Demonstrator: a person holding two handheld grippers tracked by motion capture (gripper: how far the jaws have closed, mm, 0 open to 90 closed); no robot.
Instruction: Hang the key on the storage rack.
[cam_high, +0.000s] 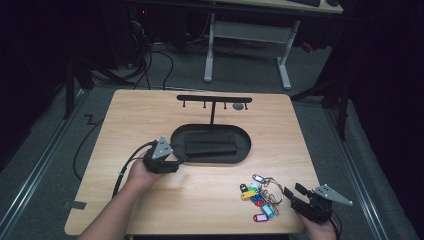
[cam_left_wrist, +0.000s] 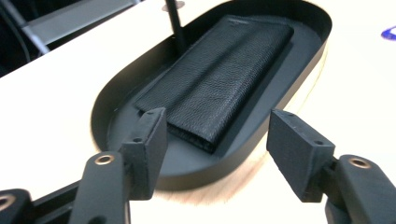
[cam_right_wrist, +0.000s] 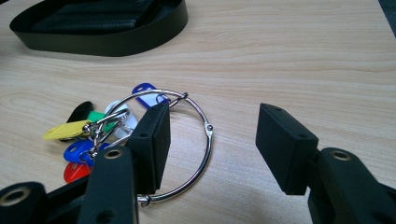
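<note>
Left tool (cam_high: 172, 161) gapes with nothing gripped, forearm angled inward; right tool (cam_high: 295, 191) rests low, jaws parted

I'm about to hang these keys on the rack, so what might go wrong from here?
The right tongs stand open over the thin metal ring; lying flat on the table, it may slip out. The coloured tags could swing and tangle. The rack's hooks are small, easy to miss.

A dim room: grey floor (cam_high: 45, 165), a white-legged desk (cam_high: 247, 35) behind the wooden table (cam_high: 200, 195).
</note>
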